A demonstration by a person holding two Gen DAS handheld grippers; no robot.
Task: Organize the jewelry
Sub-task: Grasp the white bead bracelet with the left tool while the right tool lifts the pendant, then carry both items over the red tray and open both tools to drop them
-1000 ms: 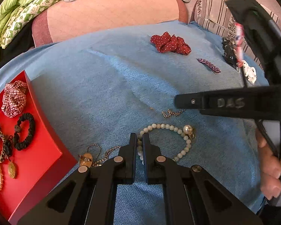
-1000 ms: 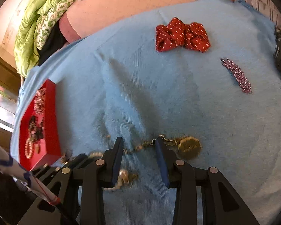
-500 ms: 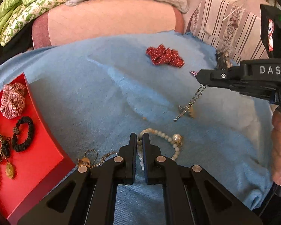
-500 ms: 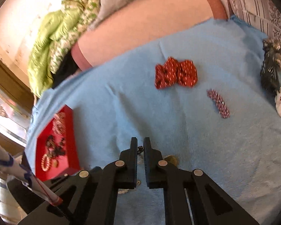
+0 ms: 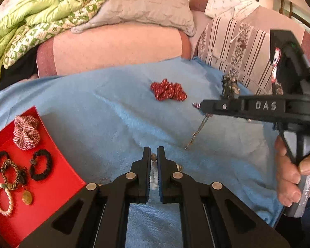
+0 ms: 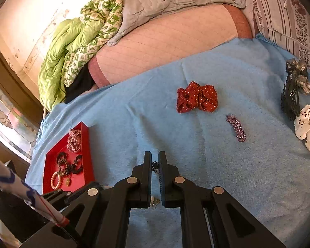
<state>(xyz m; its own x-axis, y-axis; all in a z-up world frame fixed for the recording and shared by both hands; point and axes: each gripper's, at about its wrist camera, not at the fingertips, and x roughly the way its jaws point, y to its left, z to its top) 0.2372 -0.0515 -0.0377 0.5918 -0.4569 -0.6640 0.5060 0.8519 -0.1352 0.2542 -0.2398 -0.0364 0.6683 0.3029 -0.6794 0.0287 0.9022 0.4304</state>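
My left gripper [image 5: 154, 155] is shut on a white pearl bracelet [image 5: 154, 174], whose beads show between the fingers, lifted off the blue cloth [image 5: 113, 124]. My right gripper [image 6: 155, 161] is shut on a thin gold chain [image 6: 155, 167]. In the left wrist view that gripper [image 5: 200, 105] reaches in from the right, and the chain [image 5: 197, 131] dangles from its tip above the cloth. The red tray [image 5: 57, 177] at the left holds a checked scrunchie, black hair ties, a bead bracelet and a gold pendant; in the right wrist view the tray [image 6: 88, 163] is at the lower left.
On the cloth lie a red dotted scrunchie [image 6: 197, 97], a purple leaf hair clip [image 6: 236, 128], a black hair claw [image 6: 290, 97] and a white spotted scrunchie [image 6: 307, 127]. A pink sofa back, green quilt and grey pillow rise behind. A hand [image 5: 293, 177] grips the right tool.
The right gripper shut on the chain and both grippers rose. The pearl bracelet and the chain have left the cloth, and the chain now hangs free.
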